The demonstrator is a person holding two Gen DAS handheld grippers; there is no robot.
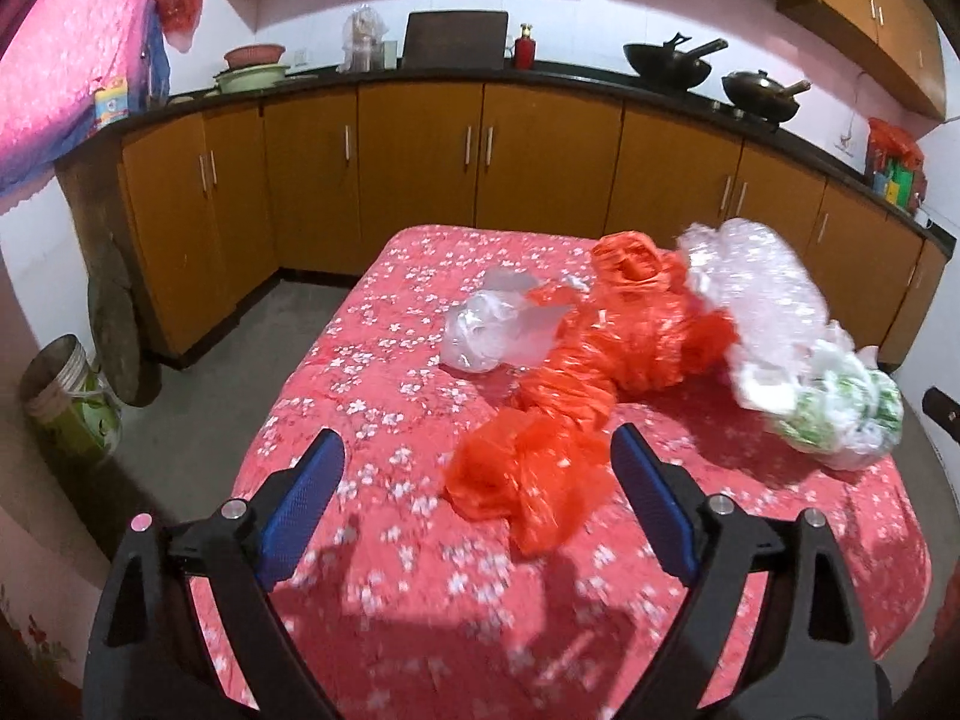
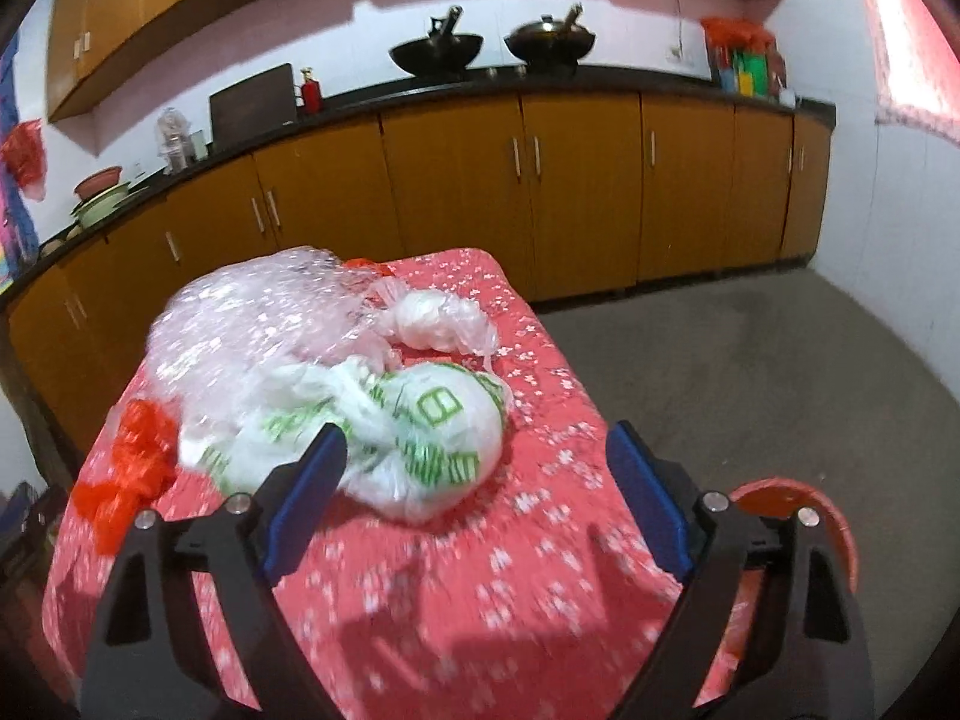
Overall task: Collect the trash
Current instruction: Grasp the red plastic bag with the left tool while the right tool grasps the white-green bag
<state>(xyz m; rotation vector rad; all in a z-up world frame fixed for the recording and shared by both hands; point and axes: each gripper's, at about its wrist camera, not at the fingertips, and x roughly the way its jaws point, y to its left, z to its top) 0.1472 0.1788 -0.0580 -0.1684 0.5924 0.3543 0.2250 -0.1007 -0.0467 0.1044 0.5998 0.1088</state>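
Left gripper (image 1: 477, 462): blue-padded black fingers (image 1: 303, 501) spread wide, nothing pinched. Between and just beyond the tips, a crumpled orange-red plastic bag (image 1: 528, 480) lying loose on the red tablecloth with white blossom print (image 1: 372, 372); whether a pad touches it cannot be told. Farther on, a longer twisted orange-red plastic bag (image 1: 630, 336) stretching toward the far edge, with a small crumpled clear plastic bag (image 1: 480, 336) just beside it on the left. To the right, a bundle of clear bubble-like wrap (image 1: 756, 294) and a knotted white plastic bag with green print (image 1: 840, 414), close together near the cloth's right edge.

Right gripper (image 2: 477, 450): blue pads (image 2: 306, 498) likewise parted, gripping nothing. White and green bag (image 2: 420, 426) lying just past the left fingertip, partly between the two fingers, resting on the cloth (image 2: 540, 540). Behind it the clear wrap (image 2: 258, 312) and a small knotted clear-white plastic bag (image 2: 438, 318); orange-red plastic (image 2: 129, 468) at the cloth's left side. Low at right, beside the table, rim of a red round basin (image 2: 834, 516), partly hidden behind the gripper.

Beyond the table: grey floor (image 2: 750, 372), orange-brown cabinets (image 1: 420, 156) under a black countertop (image 1: 576, 73), two dark woks (image 1: 666, 63) on it. All somewhat blurred.
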